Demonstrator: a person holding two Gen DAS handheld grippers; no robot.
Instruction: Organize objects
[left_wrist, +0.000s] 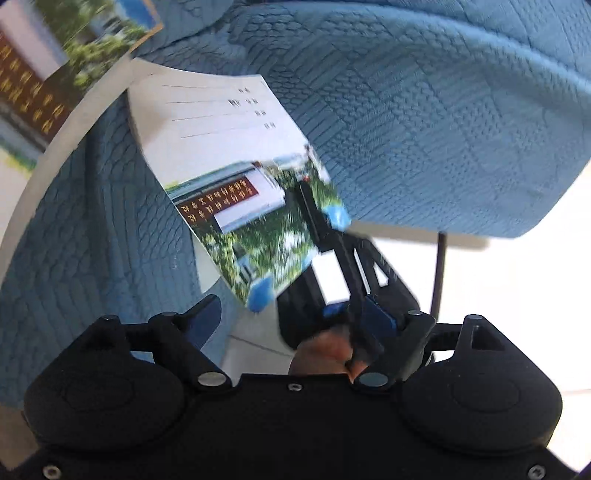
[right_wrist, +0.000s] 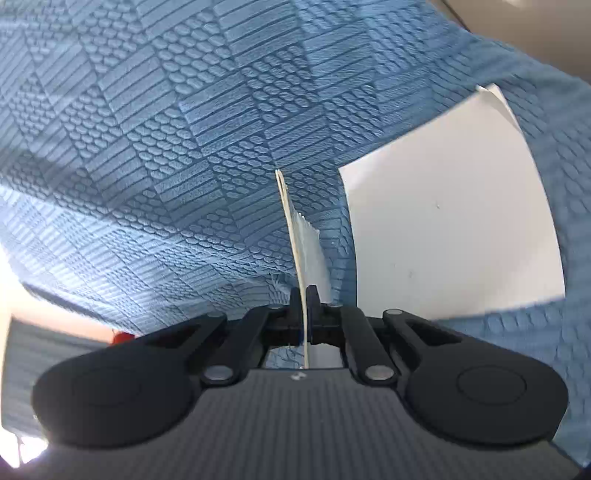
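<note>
Nothing can be read clearly. The booklet (left_wrist: 236, 177) carries a photo of a dark red sign with two rows of gold characters, too blurred to read; toward 12 o'clock from it are four ruled lines with small illegible labels. The second booklet (left_wrist: 48, 70), at 10 o'clock, shows similar gold characters, also unreadable.

The right gripper (right_wrist: 306, 295) has its two black fingers (right_wrist: 294, 300) pressed together on a thin sheet seen edge-on, which runs straight ahead from between the tips. In the left wrist view, the left gripper (left_wrist: 291, 315) has its fingers spread wide, one blue-padded fingertip (left_wrist: 205, 319) to the left and the other (left_wrist: 376, 317) to the right. Between them, just ahead, the other gripper's black frame shows.
</note>
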